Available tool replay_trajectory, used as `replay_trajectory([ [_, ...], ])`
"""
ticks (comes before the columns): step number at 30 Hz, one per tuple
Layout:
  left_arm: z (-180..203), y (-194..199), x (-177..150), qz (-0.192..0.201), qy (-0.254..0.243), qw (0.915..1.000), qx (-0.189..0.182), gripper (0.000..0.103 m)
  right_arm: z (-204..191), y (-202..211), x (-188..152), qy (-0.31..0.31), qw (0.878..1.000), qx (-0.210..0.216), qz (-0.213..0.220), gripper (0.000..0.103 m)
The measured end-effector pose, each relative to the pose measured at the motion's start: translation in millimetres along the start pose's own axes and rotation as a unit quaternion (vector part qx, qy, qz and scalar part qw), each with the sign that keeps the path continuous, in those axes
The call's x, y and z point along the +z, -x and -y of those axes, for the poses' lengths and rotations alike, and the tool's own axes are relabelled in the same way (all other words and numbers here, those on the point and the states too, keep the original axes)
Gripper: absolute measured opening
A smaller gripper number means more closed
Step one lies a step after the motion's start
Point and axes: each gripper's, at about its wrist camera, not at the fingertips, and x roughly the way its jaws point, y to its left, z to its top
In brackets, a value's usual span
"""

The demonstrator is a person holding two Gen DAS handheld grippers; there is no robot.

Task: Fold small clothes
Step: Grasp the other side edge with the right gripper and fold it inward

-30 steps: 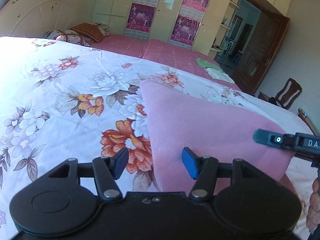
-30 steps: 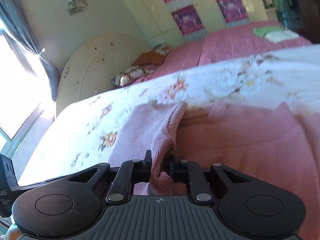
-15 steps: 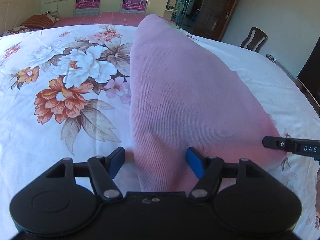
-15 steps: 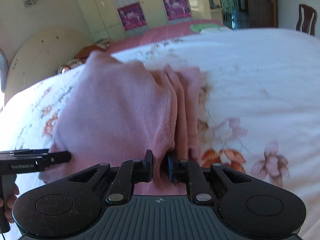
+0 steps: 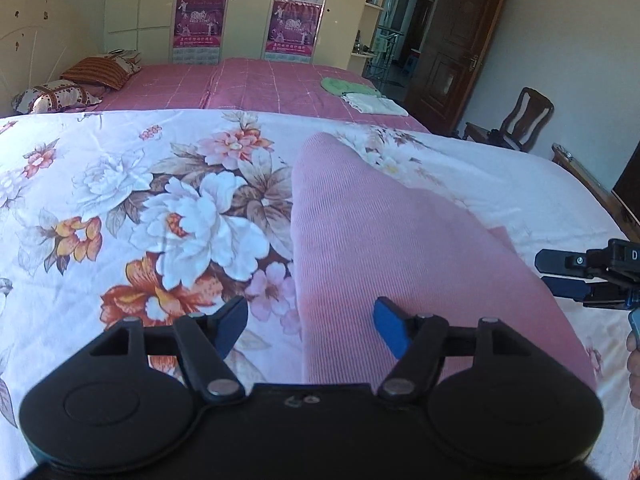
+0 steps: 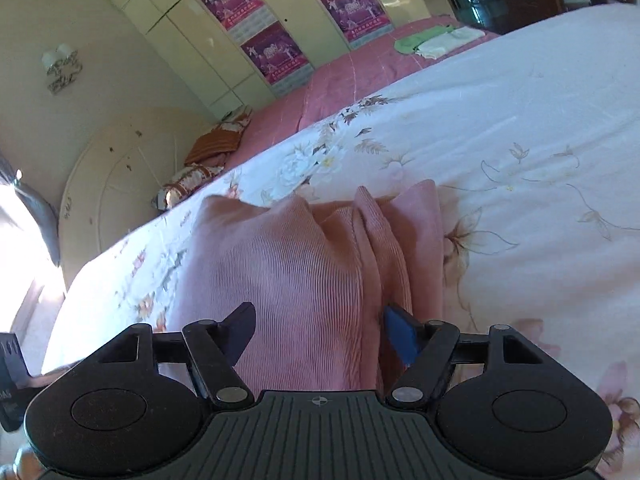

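A pink ribbed knit garment (image 5: pixel 392 248) lies folded on the floral bedspread (image 5: pixel 140 208). My left gripper (image 5: pixel 310 326) is open, its blue pads spread over the garment's near left edge. In the right wrist view the same garment (image 6: pixel 304 276) lies bunched in layers, and my right gripper (image 6: pixel 320 334) is open with the cloth between its spread fingers, not pinched. The right gripper's fingers (image 5: pixel 568 276) show at the right edge of the left wrist view, beside the garment.
A second bed with a pink cover (image 5: pixel 256 84) stands behind, with pillows (image 5: pixel 96 72) and folded green and white cloths (image 5: pixel 360 94) on it. Wardrobes with posters (image 5: pixel 200 20), a wooden door (image 5: pixel 452 52) and a chair (image 5: pixel 520 120) are at the back right.
My right gripper has opened and let go of the garment fold it was holding. The garment has settled flat on the bed. My left gripper stayed open and pulled back slightly.
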Motion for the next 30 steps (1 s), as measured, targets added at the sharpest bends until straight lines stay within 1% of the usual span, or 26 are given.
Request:
replay_trajectory([
  [1, -0.7, -3.7, 4.1, 0.002, 0.006, 1.0, 0.001, 0.068, 4.0, -4.0, 7.6, -0.009, 1.0, 0.006, 0.005, 0.067],
  [3, -0.8, -10.8, 11.0, 0.004, 0.014, 0.9999, 0.003, 0.068, 11.3, -16.1, 21.5, -0.022, 1.0, 0.015, -0.001, 0.052],
  [5, 0.6, -20.0, 15.8, 0.002, 0.015, 0.9999, 0.005, 0.068, 16.3, -30.7, 31.4, -0.024, 1.0, 0.005, -0.013, 0.048],
  [7, 2.1, -29.2, 17.8, -0.002, 0.015, 0.9999, 0.008, 0.068, 18.5, -42.8, 36.4, -0.013, 1.0, -0.007, -0.023, 0.046],
  [8, 2.7, -33.2, 18.2, -0.004, 0.016, 0.9998, 0.009, 0.069, 18.0, -48.7, 37.0, -0.005, 0.999, -0.012, -0.029, 0.041],
  [9, 2.8, -37.7, 18.3, -0.007, 0.018, 0.9998, 0.01, 0.071, 16.2, -54.2, 36.8, 0.007, 0.999, -0.02, -0.036, 0.03],
  [10, 2.7, -40.6, 17.9, -0.009, 0.019, 0.9997, 0.013, 0.073, 13.4, -57.7, 34.5, 0.02, 0.999, -0.029, -0.041, 0.024],
  [11, 2.3, -42.7, 16.8, -0.009, 0.022, 0.9996, 0.015, 0.075, 10.0, -59.5, 31.1, 0.037, 0.998, -0.034, -0.042, 0.013],
  [13, 1.2, -43.9, 14.6, -0.008, 0.027, 0.9995, 0.017, 0.078, -1.0, -59.8, 23.8, 0.083, 0.995, -0.046, -0.04, 0.012],
  [14, 1.0, -43.5, 13.9, -0.007, 0.029, 0.9994, 0.016, 0.078, -5.0, -58.3, 21.5, 0.101, 0.993, -0.054, -0.037, 0.008],
  [15, 1.3, -42.4, 13.8, -0.005, 0.029, 0.9994, 0.017, 0.077, -8.5, -55.1, 17.4, 0.115, 0.991, -0.064, -0.025, 0.007],
  [16, 2.2, -40.7, 13.8, -0.001, 0.027, 0.9995, 0.018, 0.077, -11.4, -48.7, 16.3, 0.125, 0.989, -0.074, -0.006, 0.006],
  [17, 4.2, -38.0, 13.4, 0.005, 0.022, 0.9996, 0.018, 0.074, -16.5, -39.0, 14.9, 0.142, 0.986, -0.085, 0.023, 0.006],
  [19, 8.7, -32.8, 13.4, 0.014, 0.013, 0.9997, 0.017, 0.073, -29.5, -15.4, 9.9, 0.19, 0.972, -0.11, 0.084, 0.006],
  [20, 11.7, -30.2, 13.6, 0.018, 0.01, 0.9997, 0.013, 0.073, -31.8, -6.6, 8.7, 0.204, 0.967, -0.117, 0.098, 0.006],
  [21, 13.9, -29.8, 14.3, 0.021, 0.007, 0.9997, 0.008, 0.073, -32.7, -3.9, 6.8, 0.217, 0.963, -0.126, 0.102, 0.006],
  [22, 17.8, -29.9, 14.7, 0.024, 0.003, 0.9997, 0.005, 0.073, -30.5, -5.3, 4.7, 0.228, 0.959, -0.138, 0.097, 0.006],
  [23, 21.7, -31.9, 14.9, 0.024, -0.004, 0.9997, 0.006, 0.074, -24.3, -10.1, 3.3, 0.229, 0.958, -0.149, 0.086, 0.006],
  [24, 25.4, -37.2, 15.1, 0.02, -0.01, 0.9997, 0.01, 0.077, -15.2, -18.8, 1.0, 0.22, 0.96, -0.16, 0.07, 0.006],
  [25, 27.1, -43.3, 14.1, 0.01, -0.009, 0.9998, 0.014, 0.079, -6.6, -30.0, -0.6, 0.213, 0.96, -0.172, 0.051, 0.006],
  [27, 26.6, -53.8, 10.9, -0.004, 0.004, 0.9999, 0.013, 0.083, 4.6, -48.1, -4.6, 0.214, 0.957, -0.194, 0.036, 0.006],
  [29, 26.1, -52.5, 9.9, 0.0, 0.007, 0.9998, 0.019, 0.083, 1.9, -46.7, -3.6, 0.2, 0.962, -0.185, 0.034, 0.006],
  [30, 25.0, -48.1, 10.0, 0.002, 0.007, 0.9998, 0.019, 0.08, 1.0, -37.4, -0.6, 0.182, 0.967, -0.171, 0.039, 0.006],
])
